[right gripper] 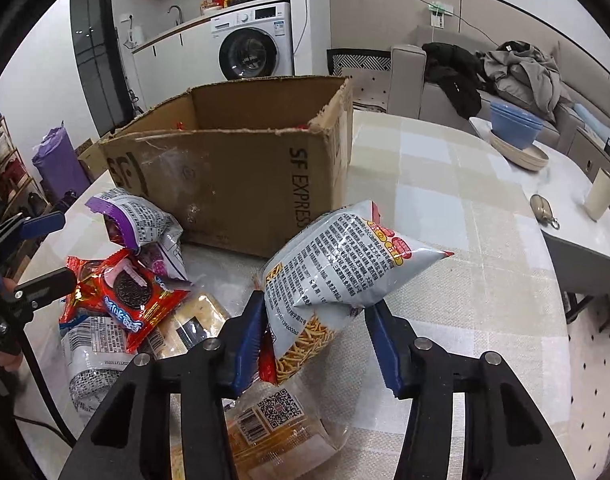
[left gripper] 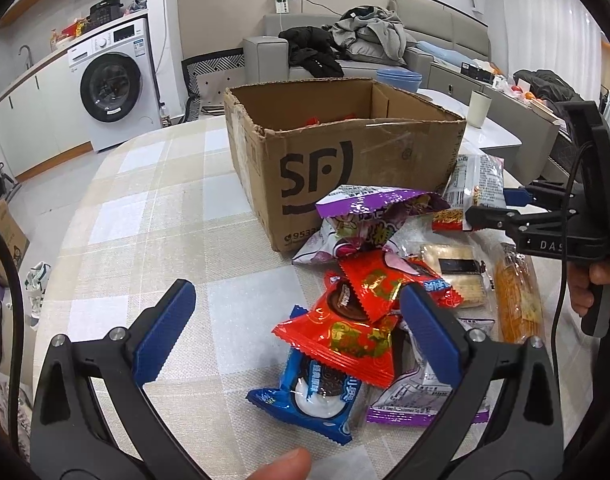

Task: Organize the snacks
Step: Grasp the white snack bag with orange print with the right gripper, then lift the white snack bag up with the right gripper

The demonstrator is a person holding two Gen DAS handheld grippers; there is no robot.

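Observation:
An open cardboard box (left gripper: pixel 337 152) stands on the checked tablecloth; it also shows in the right wrist view (right gripper: pixel 225 184). A pile of snack packets lies in front of it: red packets (left gripper: pixel 345 336), a blue cookie packet (left gripper: pixel 309 400) and a purple bag (left gripper: pixel 369 216). My left gripper (left gripper: pixel 297 320) is open above the red and blue packets. My right gripper (right gripper: pixel 317 328) is shut on a grey noodle-snack bag (right gripper: pixel 345 264), held off the table beside the box. The right gripper also shows in the left wrist view (left gripper: pixel 489 208).
A clear-wrapped orange snack (right gripper: pixel 273 432) lies under my right gripper. Stacked blue bowls (right gripper: pixel 513 128), a cream cup (right gripper: pixel 603 196) and a small metal object (right gripper: pixel 543 208) sit at the table's far right. A sofa and a washing machine stand behind.

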